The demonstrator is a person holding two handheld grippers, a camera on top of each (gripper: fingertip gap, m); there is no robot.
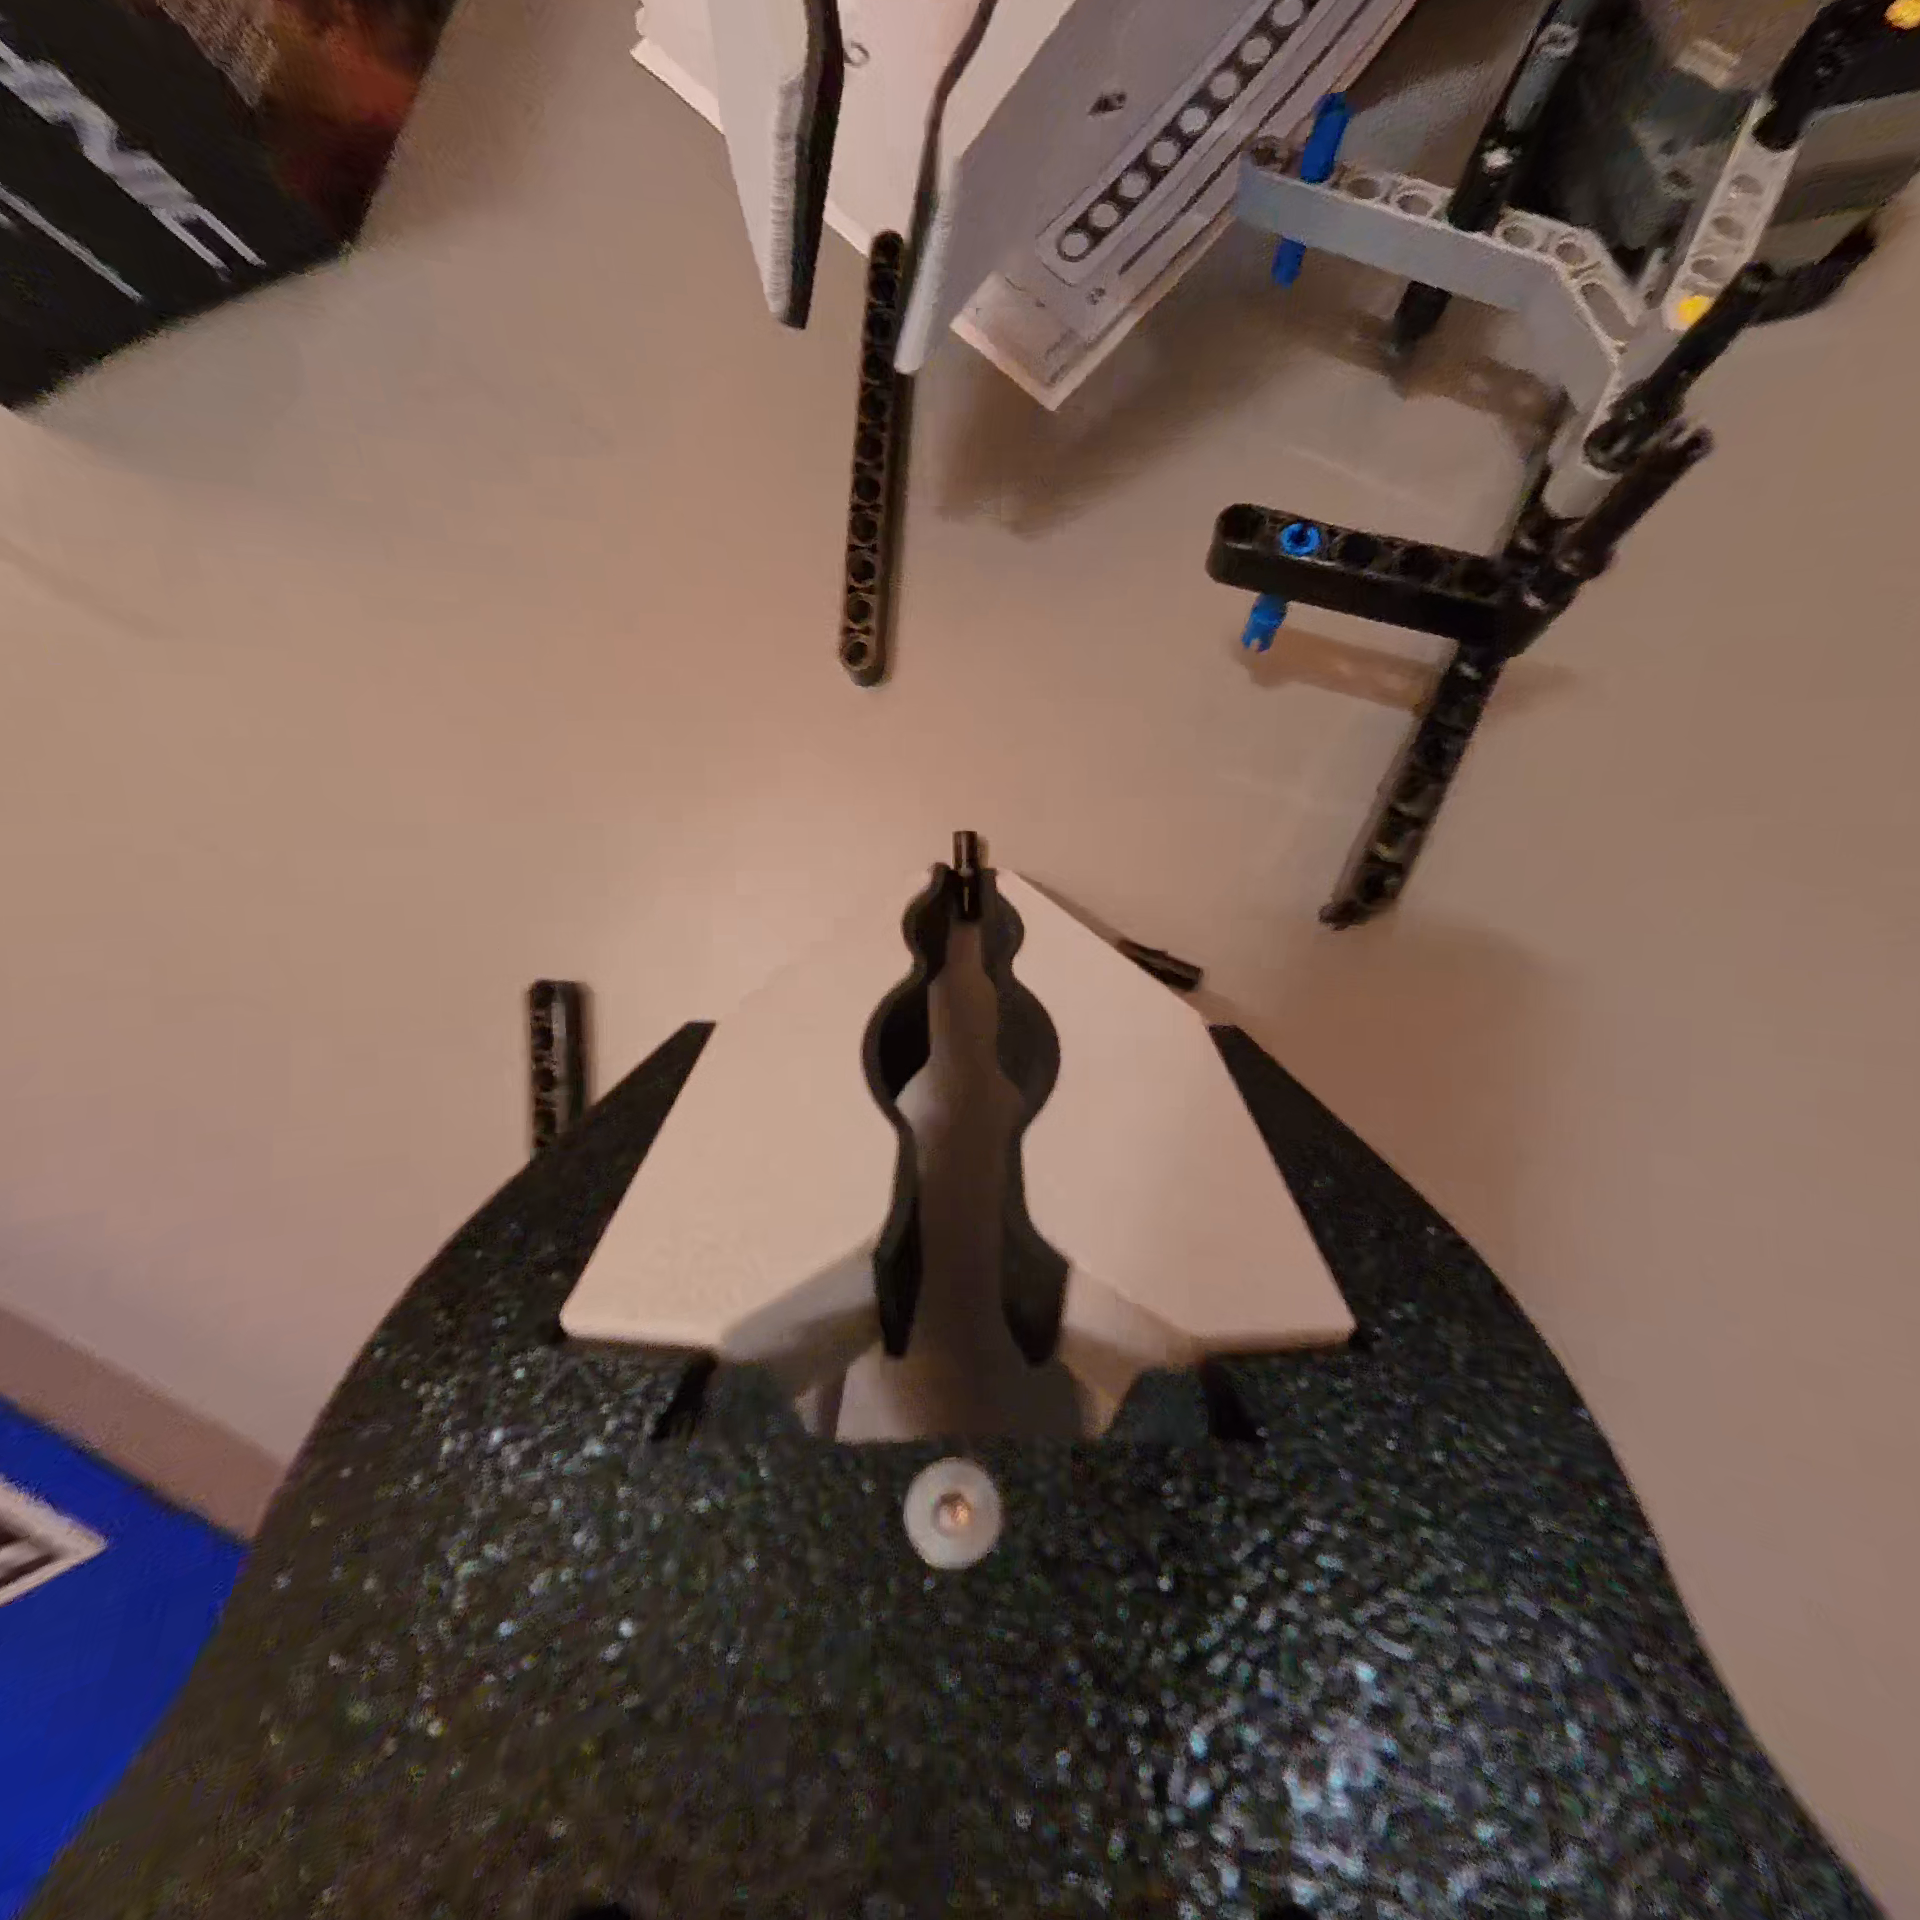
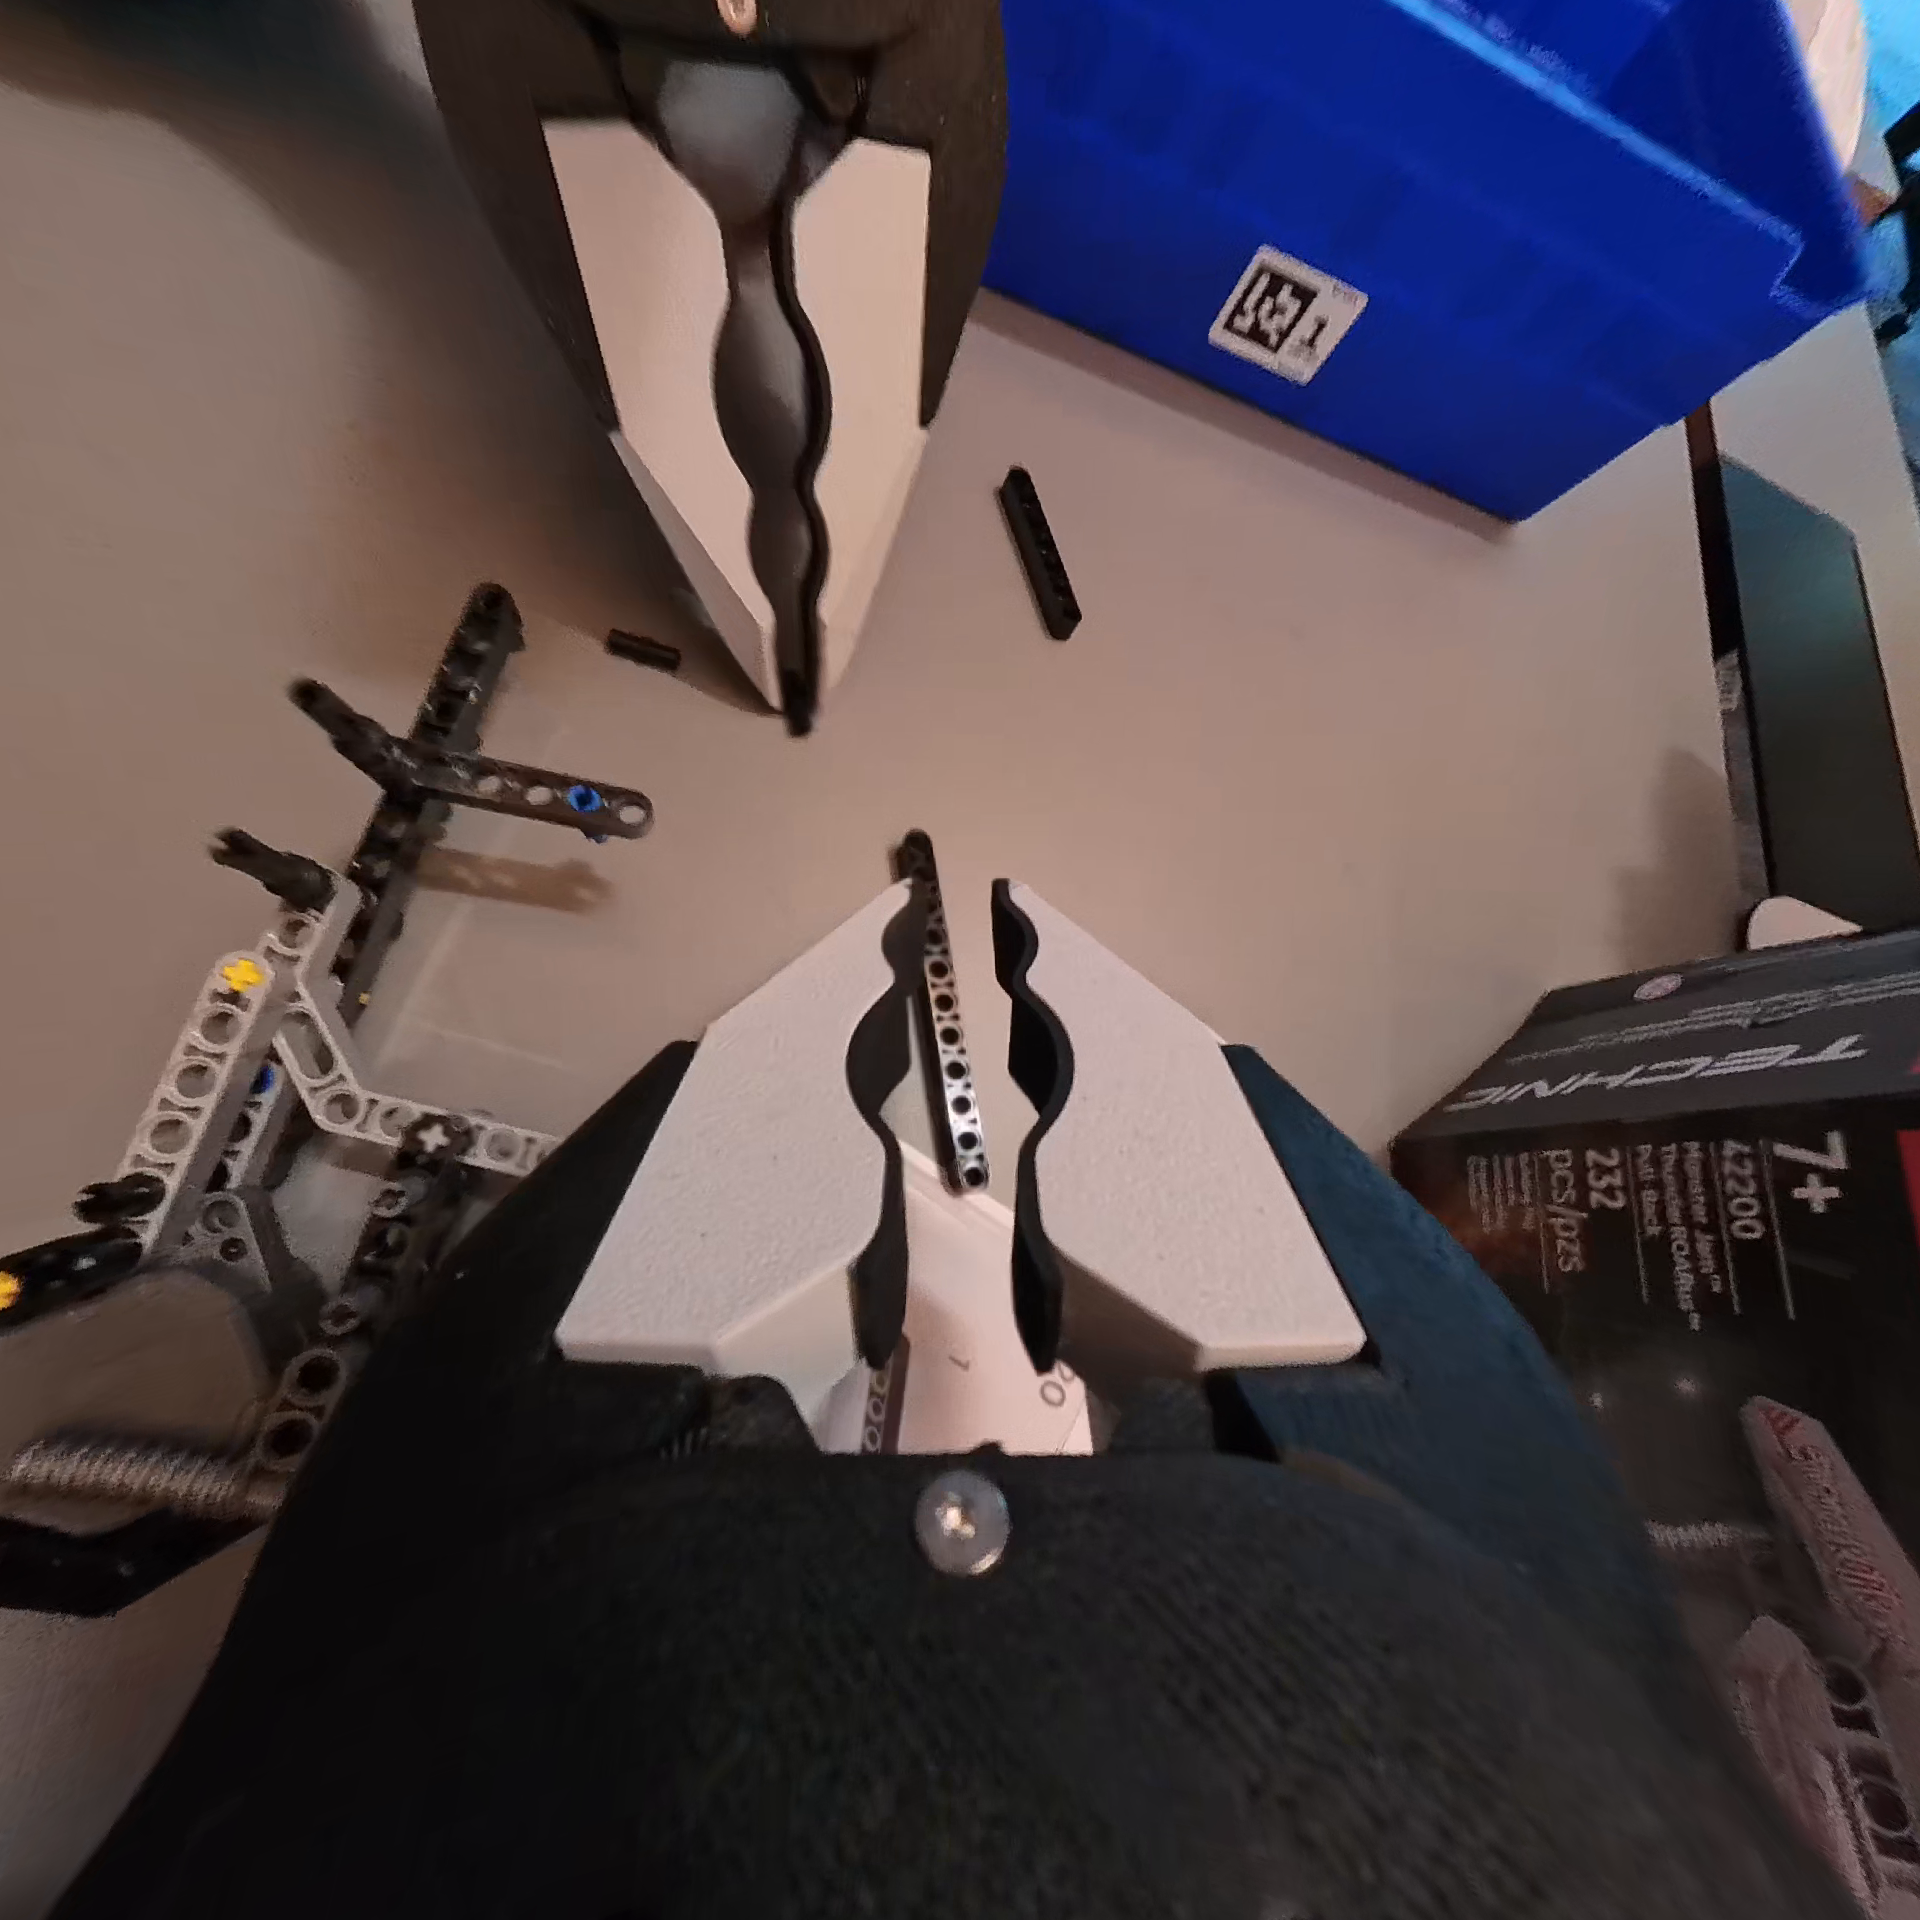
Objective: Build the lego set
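Observation:
My left gripper (image 1: 966, 899) is shut on a small black pin (image 1: 966, 854) that sticks out past its tips, held above the table. It also shows at the top of the right wrist view (image 2: 795, 701). A long black beam (image 1: 871, 488) lies on the table ahead of it. My right gripper (image 2: 961, 894) is open, with that beam (image 2: 948, 1029) between its fingers, closer to the left finger. The right gripper shows at the top of the left wrist view (image 1: 850, 335). The partly built grey and black frame (image 1: 1455, 582) stands at the right; it is at the left in the right wrist view (image 2: 416, 790).
A short black beam (image 1: 556, 1060) (image 2: 1039, 551) and a second small black pin (image 1: 1164, 961) (image 2: 644, 649) lie near the left gripper. An instruction booklet (image 1: 1091, 208) lies under the right gripper. A black set box (image 2: 1662, 1195) and a blue bin (image 2: 1403, 208) stand at the table's edges. The tips of one gripper are about 8 centimetres away from the tips of the other.

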